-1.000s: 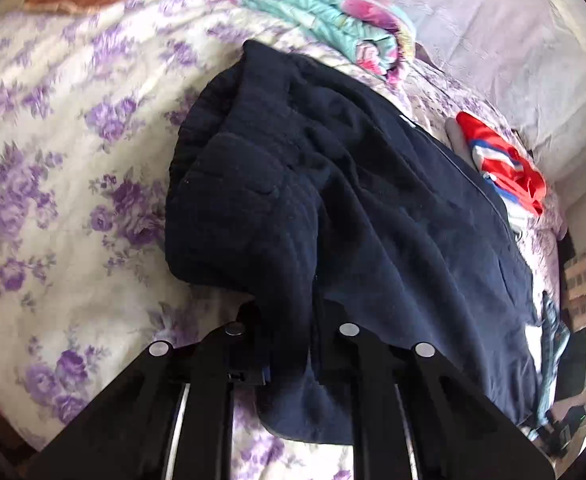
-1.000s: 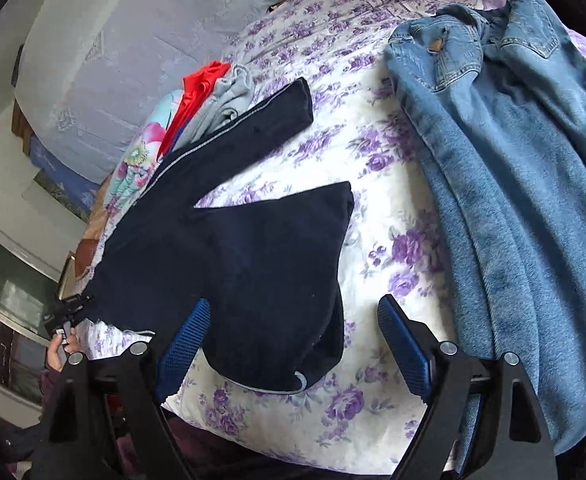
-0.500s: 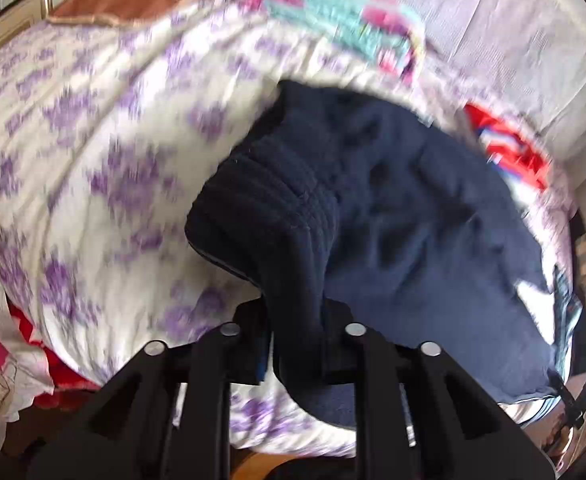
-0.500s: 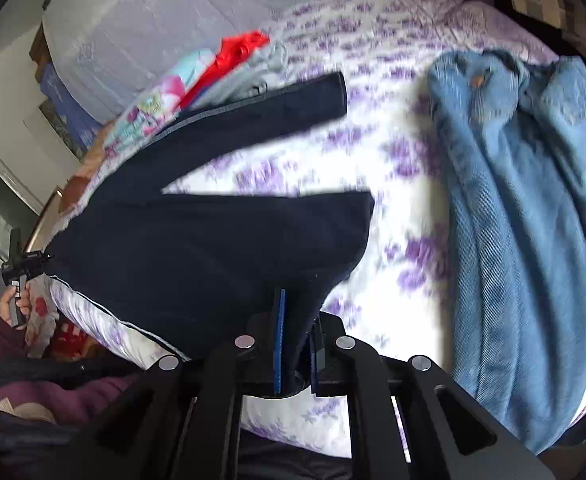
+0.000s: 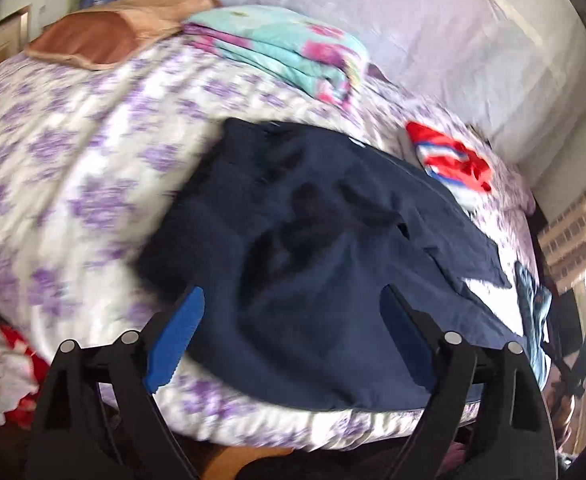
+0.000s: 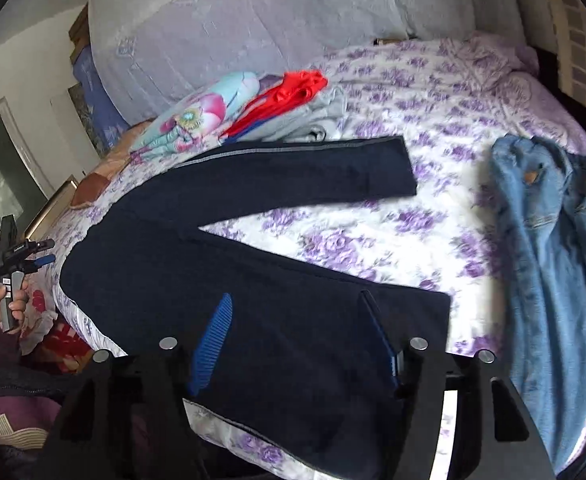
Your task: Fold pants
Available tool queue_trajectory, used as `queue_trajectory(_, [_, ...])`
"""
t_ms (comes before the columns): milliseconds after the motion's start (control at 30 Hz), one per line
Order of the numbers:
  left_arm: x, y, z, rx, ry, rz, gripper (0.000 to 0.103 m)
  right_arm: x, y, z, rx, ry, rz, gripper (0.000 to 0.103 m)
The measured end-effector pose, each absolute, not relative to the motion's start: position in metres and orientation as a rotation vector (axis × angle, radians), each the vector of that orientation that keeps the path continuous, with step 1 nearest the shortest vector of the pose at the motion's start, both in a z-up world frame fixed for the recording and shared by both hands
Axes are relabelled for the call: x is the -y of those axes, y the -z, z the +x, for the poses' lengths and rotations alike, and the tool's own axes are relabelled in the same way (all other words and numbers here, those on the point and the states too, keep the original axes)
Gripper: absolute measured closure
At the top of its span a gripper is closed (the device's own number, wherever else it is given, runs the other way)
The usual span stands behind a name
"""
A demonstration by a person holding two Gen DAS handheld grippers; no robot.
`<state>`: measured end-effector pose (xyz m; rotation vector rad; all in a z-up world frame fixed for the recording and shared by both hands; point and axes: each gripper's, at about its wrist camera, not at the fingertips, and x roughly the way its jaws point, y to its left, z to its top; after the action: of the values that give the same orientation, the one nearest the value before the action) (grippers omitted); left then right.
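Right wrist: navy pants [image 6: 253,280] lie spread beneath open fingers [image 6: 213,340].

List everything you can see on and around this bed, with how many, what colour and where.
pants: one, navy, spread on the bed, legs apart in a V, waist at the near-left edge
jeans: one, light blue, flat on the bed's right side
bedspread: one, white with purple flowers, covering the bed
folded blanket: one, turquoise with pink flowers, at the far edge beyond the pants
red garment: one, red with blue and white, on grey cloth beside the blanket
cushion: one, brown, far-left corner of the bed
left gripper: jaws just opened, apart above the pants, nothing held
right gripper: jaws just opened, apart above the near leg, nothing held
hand: one, holding the left gripper's handle
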<state>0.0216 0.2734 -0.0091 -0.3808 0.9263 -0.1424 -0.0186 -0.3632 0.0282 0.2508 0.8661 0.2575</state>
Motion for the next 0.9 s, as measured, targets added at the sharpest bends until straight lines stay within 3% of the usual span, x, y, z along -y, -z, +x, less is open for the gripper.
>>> queue_trajectory(100, [-0.242, 0.058, 0.048, -1.045, 0.123, -0.276, 0.016, 0.368, 0.022, 0.003, -1.018, -0.170, 0.282, 0.037])
queue_trajectory(167, [-0.235, 0.086, 0.048, -1.024, 0.091, -0.193, 0.012, 0.374, 0.035, -0.005, -0.958, -0.206, 0.312, 0.037])
queue_trajectory(200, [-0.228, 0.086, 0.043, -0.992, 0.099, -0.140, 0.007, 0.372, 0.034, -0.007, -0.972, -0.215, 0.298, 0.037])
queue_trajectory(300, [-0.220, 0.066, 0.044, -1.015, 0.141, -0.135, 0.007, 0.360, 0.003, -0.006, -0.941, -0.247, 0.286, 0.037])
queue_trajectory(400, [-0.228, 0.016, 0.057, -0.899, 0.193, -0.188, 0.007, 0.321, -0.054, 0.020, -0.847, -0.360, 0.133, 0.032])
queue_trajectory(500, [-0.248, -0.018, 0.100, -0.875, 0.148, -0.223, 0.005, 0.263, -0.098, 0.070, -0.788, -0.466, -0.028, 0.019])
queue_trajectory(600, [-0.285, -0.005, 0.164, -0.956, 0.072, -0.354, 0.005, 0.191, -0.114, 0.140, -0.788, -0.565, -0.199, 0.018])
queue_trajectory(767, [-0.314, 0.050, 0.251, -1.130, -0.047, -0.513, 0.005, 0.078, -0.090, 0.261, -0.843, -0.616, -0.457, 0.018])
queue_trajectory(900, [-0.308, 0.075, 0.282, -1.202, -0.083, -0.486, 0.005, 0.022, -0.043, 0.329, -0.947, -0.581, -0.583, 0.018])
